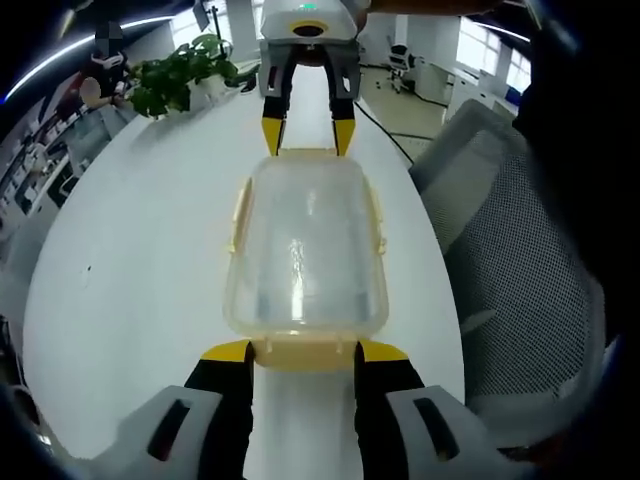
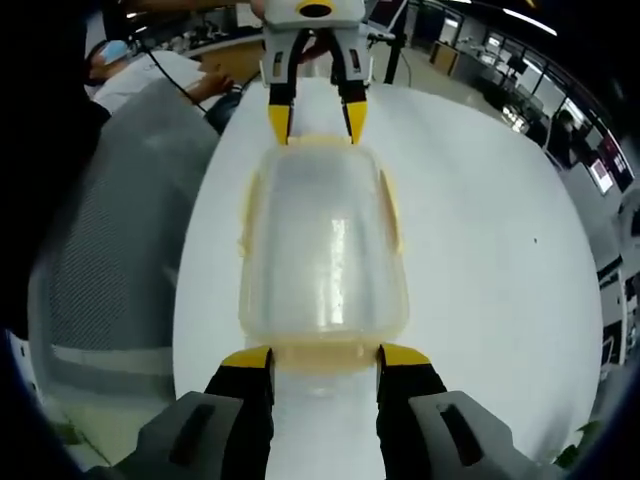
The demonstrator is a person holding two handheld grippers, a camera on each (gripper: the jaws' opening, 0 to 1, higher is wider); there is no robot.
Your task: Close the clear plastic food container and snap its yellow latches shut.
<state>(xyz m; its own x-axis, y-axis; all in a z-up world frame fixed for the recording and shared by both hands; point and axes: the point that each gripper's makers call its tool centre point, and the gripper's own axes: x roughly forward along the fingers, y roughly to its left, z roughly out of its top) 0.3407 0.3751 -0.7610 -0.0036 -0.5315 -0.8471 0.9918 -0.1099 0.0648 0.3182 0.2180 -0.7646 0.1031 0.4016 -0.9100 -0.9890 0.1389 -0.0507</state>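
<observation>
Lidded container (image 1: 306, 250) is flanked endwise by left gripper (image 1: 305, 352) and right gripper (image 2: 325, 358), jaws spread; end latches (image 1: 305, 353) probably pressed next.

Bright, even overhead light on my side; ceiling strips (image 1: 95, 40) and windows (image 1: 480, 45) blow out. Glare streak on the container lid (image 2: 335, 265). White table (image 1: 130, 250) nearly clips. Fisheye bends the edges; soft shadows, no motion blur.

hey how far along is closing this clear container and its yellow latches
Done: the lid sits on the clear plastic food container.

In hand: the left gripper and right gripper each bracket a yellow end latch, one per end, jaws open.

Left: pressing those and the long-side latches; whether any has snapped is unclear.
</observation>
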